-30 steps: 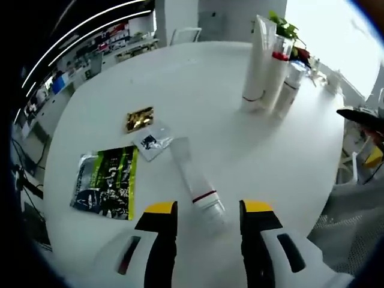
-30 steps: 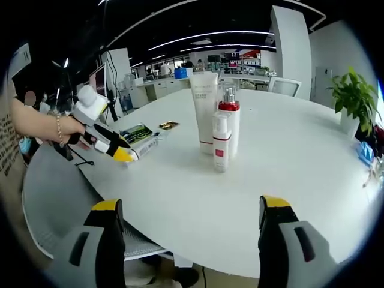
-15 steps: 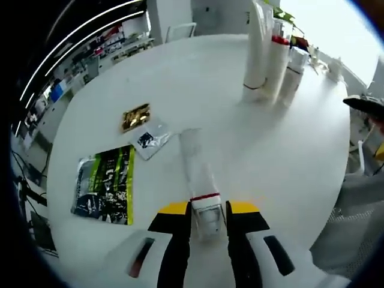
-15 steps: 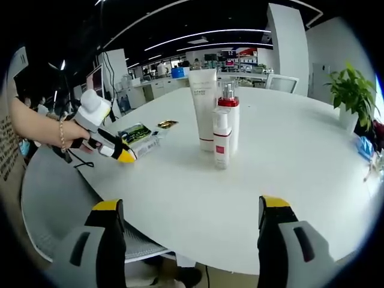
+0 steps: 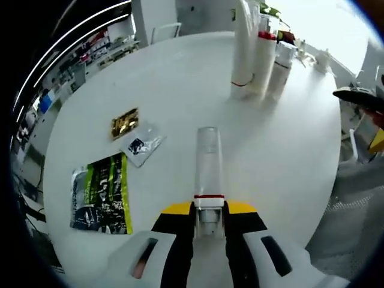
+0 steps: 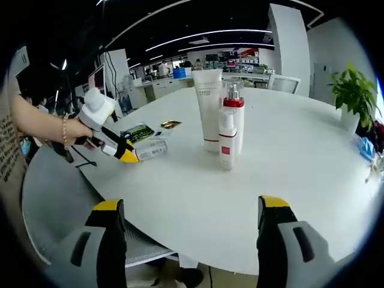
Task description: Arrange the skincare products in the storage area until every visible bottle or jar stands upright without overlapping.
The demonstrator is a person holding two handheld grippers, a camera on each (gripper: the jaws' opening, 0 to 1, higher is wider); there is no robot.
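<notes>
My left gripper [image 5: 209, 211] is shut on the white cap end of a clear bottle with a red band [image 5: 208, 166], which points away from me just above the round white table [image 5: 180, 84]. In the right gripper view the same gripper [image 6: 127, 156] holds that bottle [image 6: 151, 149] out level at the table's left. A tall white tube [image 6: 210, 110], a red-topped pump bottle [image 6: 236, 123] and a small white bottle [image 6: 227, 140] stand upright together mid-table, also seen as the cluster [image 5: 255, 57]. My right gripper [image 6: 189, 210] hangs open over the near table edge.
A green-and-black pouch [image 5: 102, 193], a small clear sachet [image 5: 140, 144] and a gold sachet [image 5: 124, 123] lie flat on the table's left. A potted plant [image 6: 353, 99] stands at the far right edge. A person's hand [image 6: 72, 129] holds the left gripper.
The left jaws closed on the lying bottle's cap end and lifted it, so it now points straight ahead off the table. The right gripper stayed still and open.
</notes>
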